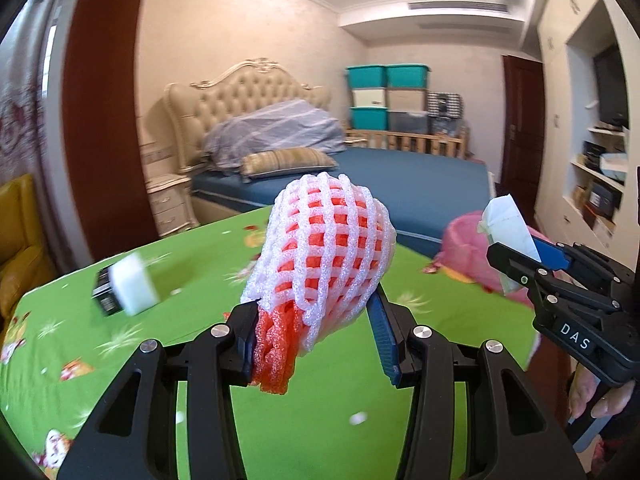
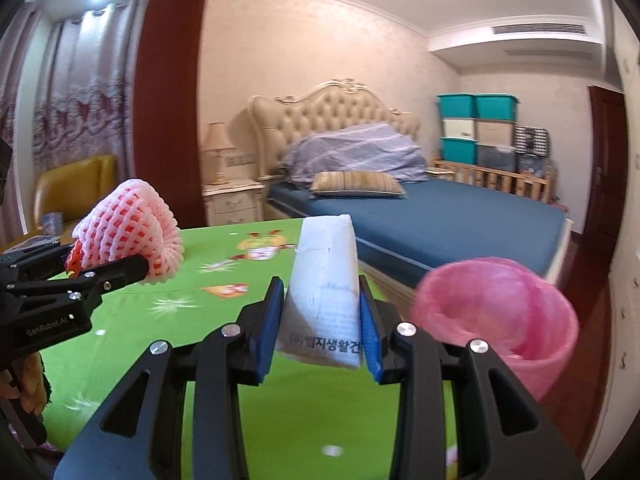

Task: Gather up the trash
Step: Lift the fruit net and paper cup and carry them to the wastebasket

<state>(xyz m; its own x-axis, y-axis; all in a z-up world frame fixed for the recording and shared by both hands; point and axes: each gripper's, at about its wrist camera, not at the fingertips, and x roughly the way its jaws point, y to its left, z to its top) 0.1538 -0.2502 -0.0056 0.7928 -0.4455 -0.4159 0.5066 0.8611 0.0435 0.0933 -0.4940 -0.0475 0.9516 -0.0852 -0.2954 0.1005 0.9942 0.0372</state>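
**A:** What does your left camera give you?

**B:** My left gripper [image 1: 316, 328] is pinching a foam net [image 1: 324, 248], white mesh over an orange one; its orange end is caught against the left pad, and the bulk stands up and leans right, above the green tabletop [image 1: 100, 360]; a white block [image 1: 134, 286] lies on the tabletop to the left, blurred, with something dark against its left side; a small white scrap [image 1: 358, 418] lies on the cloth nearer me.

**A:** And the other gripper, from there?

**B:** My right gripper [image 1: 516, 258] shows at the right edge, clamped on a folded paper [image 1: 508, 224]; my hand [image 1: 592, 396] holds its grip below; a pink bag [image 1: 464, 240] sits behind it at the far right end of the tabletop; beyond is a bed [image 1: 420, 188].

**A:** Now the right camera.

**B:** My right gripper [image 2: 320, 328] is pressed on the paper [image 2: 324, 292] from both sides; the paper stands upright between the blue pads, with print along its lower edge; the bag [image 2: 500, 316] is just to the right, its mouth open toward me; it is blurred.

**A:** The net?

**B:** At the left; my left gripper [image 2: 120, 270] carries the net [image 2: 128, 228] above the tabletop [image 2: 300, 420], well apart from the paper; I cannot tell from this side how its pads meet the net; the bed [image 2: 440, 220] lies behind.
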